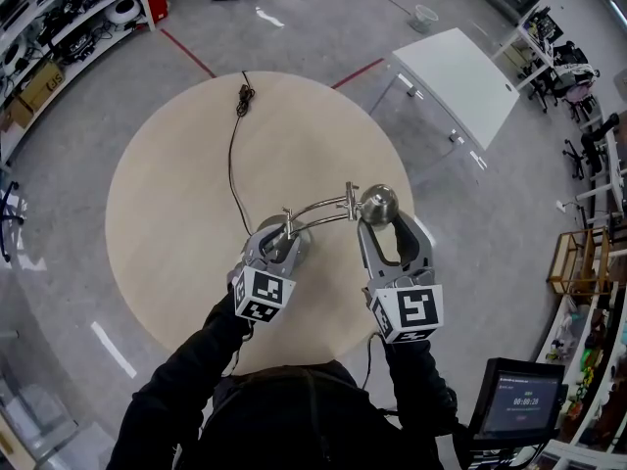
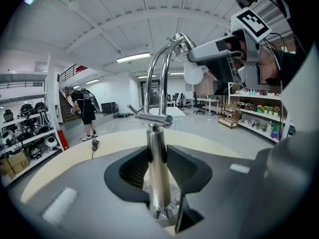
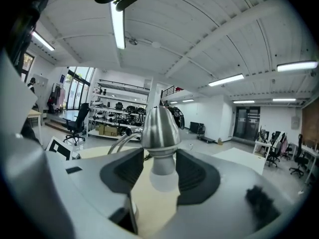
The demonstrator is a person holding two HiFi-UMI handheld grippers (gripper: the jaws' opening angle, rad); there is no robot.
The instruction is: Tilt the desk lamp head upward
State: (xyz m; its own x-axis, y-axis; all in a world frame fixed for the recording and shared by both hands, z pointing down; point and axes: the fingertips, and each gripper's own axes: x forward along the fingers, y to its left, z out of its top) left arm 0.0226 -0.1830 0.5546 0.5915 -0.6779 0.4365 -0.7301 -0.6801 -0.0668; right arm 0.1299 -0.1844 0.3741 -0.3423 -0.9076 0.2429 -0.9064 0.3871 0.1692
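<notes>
A chrome desk lamp (image 1: 323, 211) stands on the round beige table (image 1: 176, 204), near its front edge. Its arched arm runs right to the rounded lamp head (image 1: 379, 204). My left gripper (image 1: 279, 235) is shut on the lamp's upright pole (image 2: 158, 153), just above the base; both pads press the pole. My right gripper (image 1: 382, 221) is shut on the lamp head (image 3: 160, 128), its pads against the neck above the white bulb (image 3: 163, 176). In the left gripper view the right gripper (image 2: 199, 59) shows up high at the arm's end.
The lamp's black cord (image 1: 235, 150) runs across the table to its far edge. A white desk (image 1: 456, 71) stands on the floor at the back right, shelves (image 1: 59, 27) at the left, a monitor (image 1: 519, 399) at the lower right. A person (image 2: 87, 111) stands far off.
</notes>
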